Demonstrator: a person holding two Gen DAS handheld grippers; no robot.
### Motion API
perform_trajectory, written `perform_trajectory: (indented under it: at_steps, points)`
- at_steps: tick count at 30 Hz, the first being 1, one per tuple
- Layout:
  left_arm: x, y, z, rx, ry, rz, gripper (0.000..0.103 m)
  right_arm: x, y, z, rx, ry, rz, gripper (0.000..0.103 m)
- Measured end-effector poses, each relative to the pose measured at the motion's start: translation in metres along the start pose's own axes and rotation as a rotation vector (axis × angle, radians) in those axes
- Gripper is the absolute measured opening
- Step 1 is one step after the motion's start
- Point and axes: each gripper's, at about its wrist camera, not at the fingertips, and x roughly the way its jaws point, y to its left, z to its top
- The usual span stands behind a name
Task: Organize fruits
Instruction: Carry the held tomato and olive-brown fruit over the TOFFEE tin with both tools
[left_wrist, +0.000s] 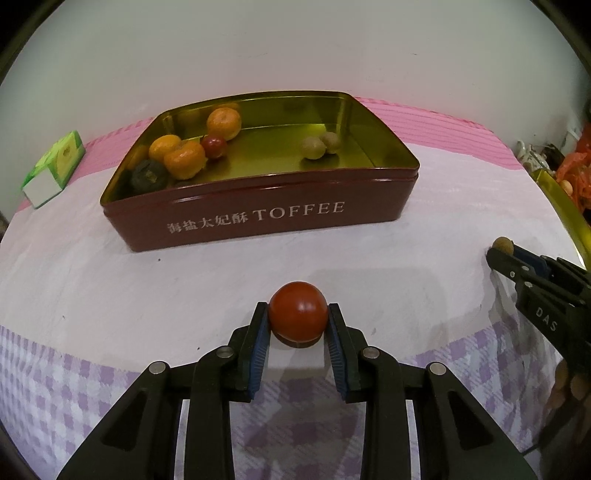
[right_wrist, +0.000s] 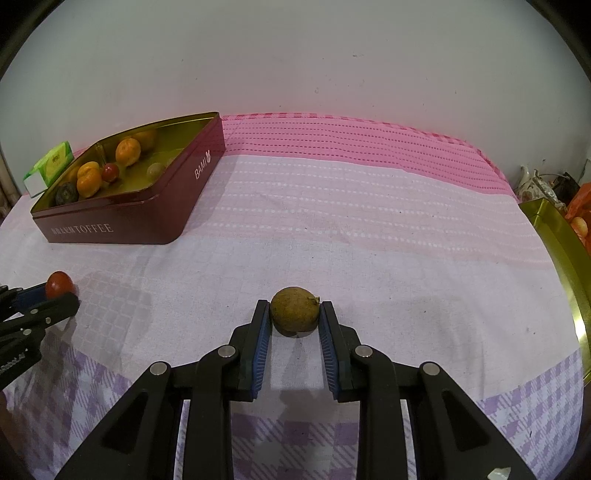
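My left gripper (left_wrist: 297, 314) is shut on a red round fruit (left_wrist: 297, 312), held above the cloth in front of the maroon TOFFEE tin (left_wrist: 258, 214). The tin holds oranges (left_wrist: 223, 122), a small red fruit (left_wrist: 214, 146), a dark fruit (left_wrist: 149, 177) and two brown-green fruits (left_wrist: 319, 146). My right gripper (right_wrist: 294, 314) is shut on a brown longan-like fruit (right_wrist: 294, 310). In the left wrist view the right gripper (left_wrist: 504, 251) shows at the right edge. In the right wrist view the left gripper (right_wrist: 61, 293) with the red fruit (right_wrist: 59, 284) shows at the left, and the tin (right_wrist: 122, 225) at the far left.
A green and white carton (left_wrist: 53, 166) lies left of the tin. A gold tray's rim (right_wrist: 565, 266) is at the right edge, with orange bags and clutter (right_wrist: 580, 210) behind it. The table is covered by a pink and lilac checked cloth (right_wrist: 369, 206); a white wall stands behind.
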Motion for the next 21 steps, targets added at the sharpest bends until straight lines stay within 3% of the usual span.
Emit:
perform_trajectory:
  at_steps: [8, 21]
  points:
    - [-0.007, 0.010, -0.005, -0.025, 0.009, -0.010, 0.031, 0.001, 0.000, 0.001, -0.008, -0.001, -0.005, 0.024]
    - [-0.018, 0.028, -0.005, -0.032, 0.010, 0.041, 0.031, 0.000, 0.001, 0.001, 0.003, 0.003, -0.010, 0.024]
